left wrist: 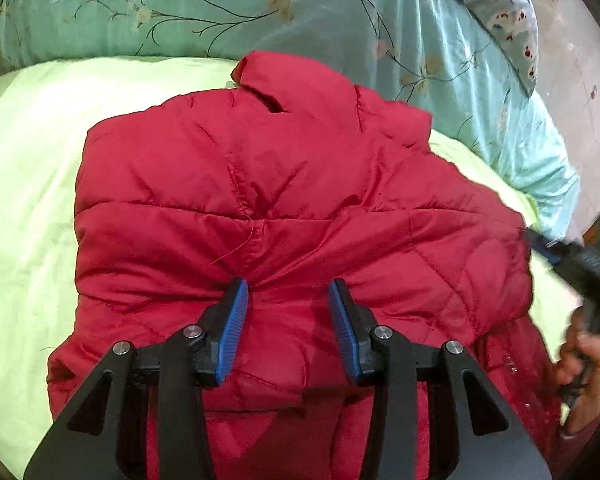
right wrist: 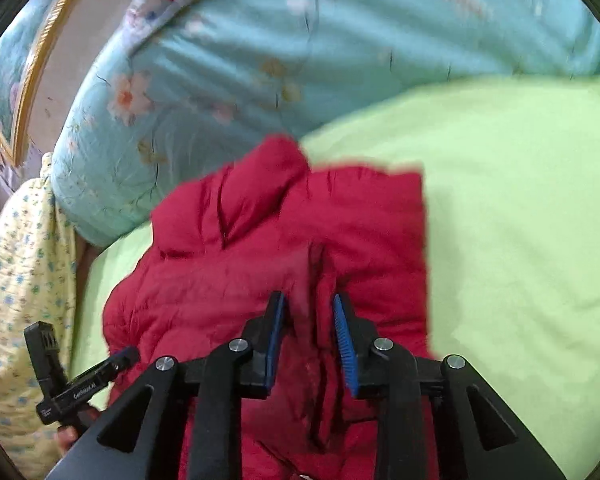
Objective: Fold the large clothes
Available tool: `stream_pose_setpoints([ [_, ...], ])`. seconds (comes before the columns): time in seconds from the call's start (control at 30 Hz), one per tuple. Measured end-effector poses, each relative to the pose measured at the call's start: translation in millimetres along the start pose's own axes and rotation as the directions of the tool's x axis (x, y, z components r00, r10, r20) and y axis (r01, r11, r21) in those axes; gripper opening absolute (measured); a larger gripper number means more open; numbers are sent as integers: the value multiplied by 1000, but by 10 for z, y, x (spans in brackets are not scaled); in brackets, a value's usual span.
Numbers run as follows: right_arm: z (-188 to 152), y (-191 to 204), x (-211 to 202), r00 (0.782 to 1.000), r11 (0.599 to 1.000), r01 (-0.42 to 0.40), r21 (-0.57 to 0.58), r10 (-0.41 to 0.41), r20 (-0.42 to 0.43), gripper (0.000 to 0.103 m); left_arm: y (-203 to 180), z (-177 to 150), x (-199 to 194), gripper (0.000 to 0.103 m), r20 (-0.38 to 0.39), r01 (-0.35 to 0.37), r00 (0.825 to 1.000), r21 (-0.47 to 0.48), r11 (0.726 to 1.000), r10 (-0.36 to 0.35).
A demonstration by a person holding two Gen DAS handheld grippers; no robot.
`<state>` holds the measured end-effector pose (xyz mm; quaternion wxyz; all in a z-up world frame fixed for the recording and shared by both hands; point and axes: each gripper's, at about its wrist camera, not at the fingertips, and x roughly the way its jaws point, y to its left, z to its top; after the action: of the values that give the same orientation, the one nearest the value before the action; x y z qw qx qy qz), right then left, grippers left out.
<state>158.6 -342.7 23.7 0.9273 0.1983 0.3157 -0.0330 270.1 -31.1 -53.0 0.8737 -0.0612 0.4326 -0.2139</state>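
Observation:
A red quilted puffer jacket (left wrist: 260, 200) lies on a light green bed sheet (left wrist: 24, 160), collar toward the far side. My left gripper (left wrist: 288, 292) holds a bunched fold of the jacket's fabric between its blue pads (left wrist: 236, 320). In the right wrist view the jacket (right wrist: 260, 240) is blurred; my right gripper (right wrist: 309, 304) has a ridge of red fabric between its blue pads (right wrist: 346, 344). The right gripper also shows in the left wrist view (left wrist: 560, 256) at the jacket's right edge, and the left gripper shows at lower left in the right wrist view (right wrist: 116, 360).
A turquoise floral quilt (left wrist: 260, 4) is heaped along the far side of the bed. A patterned pillow (left wrist: 504, 12) lies at the upper right. A yellow flowered cloth (right wrist: 16, 280) hangs at the left in the right wrist view, near a gold picture frame (right wrist: 40, 56).

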Motion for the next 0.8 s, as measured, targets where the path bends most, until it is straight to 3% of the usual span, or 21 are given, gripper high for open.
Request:
stream_pose_setpoints([
  [0.1, -25, 211, -189, 998, 997, -18, -81, 23, 65, 41, -14, 2, 13, 40, 2, -19, 1000, 3, 1000, 19],
  [0.13, -59, 296, -146, 998, 992, -45, -119, 49, 31, 46, -18, 4, 15, 40, 2, -24, 1000, 4, 1000, 24],
  [0.23, -231, 499, 136, 993, 975, -82, -208, 63, -96, 46, -30, 18, 31, 40, 3, -37, 999, 6, 999, 37],
  [0.37, -450, 515, 616, 977, 961, 1, -276, -60, -205, 44, -28, -3, 3, 40, 4, -51, 999, 26, 998, 51],
  [0.47, -483, 383, 791, 972, 965, 26, -260, -85, -218, 44, -69, -10, -62, 40, 5, -55, 999, 51, 997, 54],
  [0.67, -471, 285, 837, 972, 974, 26, -227, -78, -221, 42, -25, -27, -383, 40, 81, -48, 996, 42, 998, 45],
  [0.8, -473, 297, 803, 972, 976, 27, -216, -76, -222, 42, 92, -34, -167, 40, -4, -67, 998, 33, 997, 67],
])
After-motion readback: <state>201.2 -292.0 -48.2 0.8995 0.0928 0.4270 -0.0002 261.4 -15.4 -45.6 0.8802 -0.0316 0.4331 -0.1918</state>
